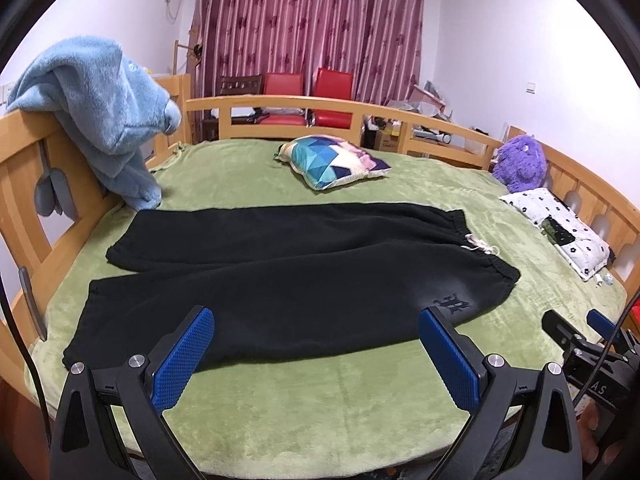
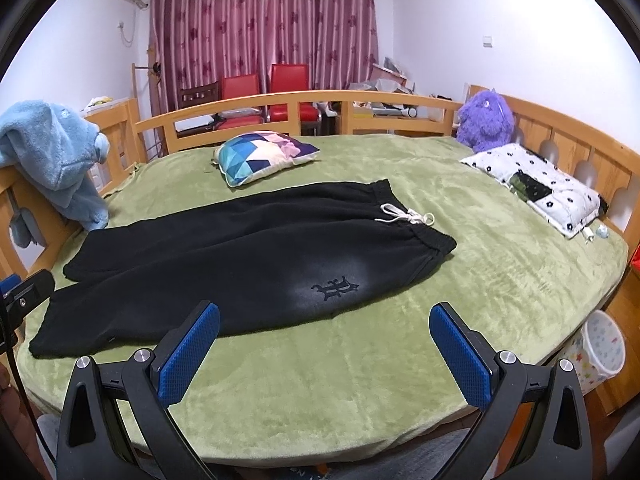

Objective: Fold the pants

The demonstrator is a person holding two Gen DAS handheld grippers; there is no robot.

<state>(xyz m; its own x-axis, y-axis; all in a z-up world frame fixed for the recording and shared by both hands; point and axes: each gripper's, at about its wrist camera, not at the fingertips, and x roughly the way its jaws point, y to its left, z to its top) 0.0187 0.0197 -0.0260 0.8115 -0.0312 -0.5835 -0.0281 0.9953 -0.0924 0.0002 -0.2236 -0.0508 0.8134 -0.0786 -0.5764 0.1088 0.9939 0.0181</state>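
Black sweatpants (image 1: 280, 276) lie flat on the green bed cover, both legs spread toward the left and the waistband with a white drawstring (image 1: 480, 246) at the right. They also show in the right wrist view (image 2: 240, 256), with a dark logo (image 2: 334, 286) near the hip. My left gripper (image 1: 316, 324) is open and empty, held above the near edge of the near leg. My right gripper (image 2: 324, 320) is open and empty, near the bed's front edge by the hip. The right gripper also shows at the right edge of the left wrist view (image 1: 580, 328).
A green blanket (image 2: 400, 360) covers the bed inside a wooden rail (image 1: 320, 102). A patterned cushion (image 1: 332, 160), a white flowered pillow (image 2: 536, 196) and a purple plush toy (image 2: 486, 120) lie behind. A blue fleece (image 1: 100, 108) hangs over the left rail. A white bin (image 2: 602, 348) stands by the bed.
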